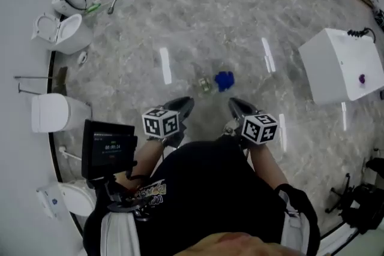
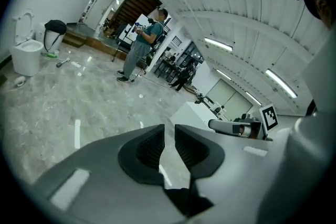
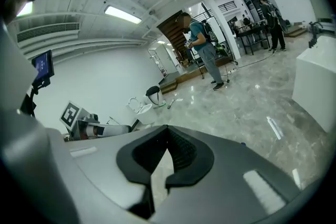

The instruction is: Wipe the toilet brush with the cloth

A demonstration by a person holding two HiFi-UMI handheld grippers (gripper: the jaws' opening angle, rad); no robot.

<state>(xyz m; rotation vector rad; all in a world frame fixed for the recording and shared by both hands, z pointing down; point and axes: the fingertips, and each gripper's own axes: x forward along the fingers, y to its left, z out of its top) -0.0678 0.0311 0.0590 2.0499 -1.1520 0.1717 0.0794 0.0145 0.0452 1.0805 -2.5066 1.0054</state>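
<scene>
A blue cloth (image 1: 224, 80) lies crumpled on the marble floor ahead of me, with a small pale object (image 1: 204, 84) just left of it. A long-handled thing (image 1: 113, 3), perhaps the toilet brush, lies far off by the open toilet (image 1: 67, 33). My left gripper (image 1: 185, 103) (image 2: 169, 131) is held up near my body, its jaws a narrow slit apart with nothing between them. My right gripper (image 1: 234, 104) (image 2: 236, 127) (image 3: 167, 130) is level with it, shut and holding nothing. Both are well above the cloth.
A second toilet (image 1: 54, 112) and a third stand along the left wall. A white box (image 1: 342, 66) stands at the right. A person (image 2: 140, 44) stands at the far end of the room. A screen (image 1: 108, 148) on a stand is at my left.
</scene>
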